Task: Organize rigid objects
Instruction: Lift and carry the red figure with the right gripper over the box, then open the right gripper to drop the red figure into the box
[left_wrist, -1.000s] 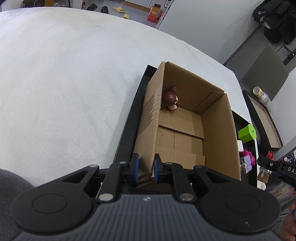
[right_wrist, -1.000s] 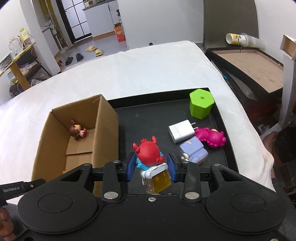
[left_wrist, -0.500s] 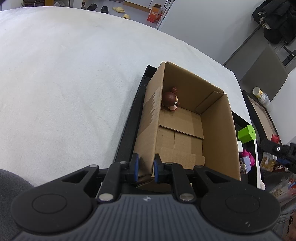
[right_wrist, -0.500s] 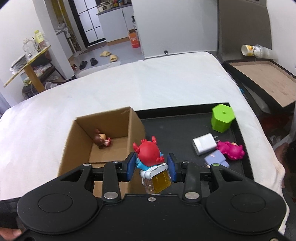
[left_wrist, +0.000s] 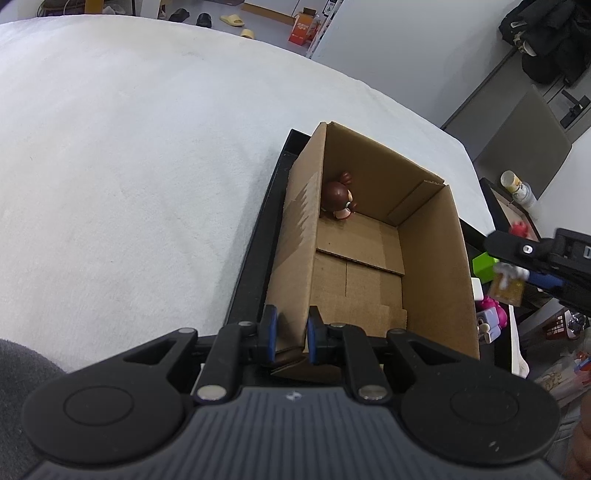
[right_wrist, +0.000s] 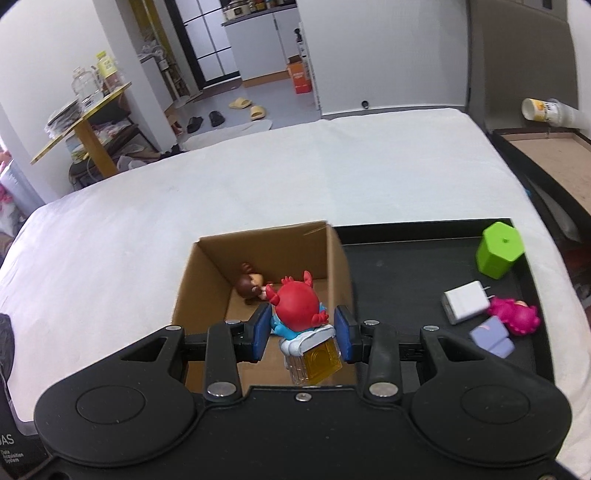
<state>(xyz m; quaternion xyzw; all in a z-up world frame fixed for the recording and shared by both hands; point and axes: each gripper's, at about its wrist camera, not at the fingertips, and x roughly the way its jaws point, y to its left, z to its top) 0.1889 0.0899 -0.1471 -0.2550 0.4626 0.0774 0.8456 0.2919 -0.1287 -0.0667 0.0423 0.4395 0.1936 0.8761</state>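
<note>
The red figure is coming over the box.

The right gripper (right_wrist: 301, 334) is keeping its blue pads pressed on the red round-headed toy figure with a yellow clear base (right_wrist: 297, 310), and since a second ago it is moving from above the black flat tray (right_wrist: 406, 280) to above the open brown cardboard box (right_wrist: 258, 240). The left gripper (left_wrist: 290, 334) is staying closed on the box's near wall. The release seems to be next. The small brown-haired doll (right_wrist: 249, 284) is lying inside, in the far corner.
</note>
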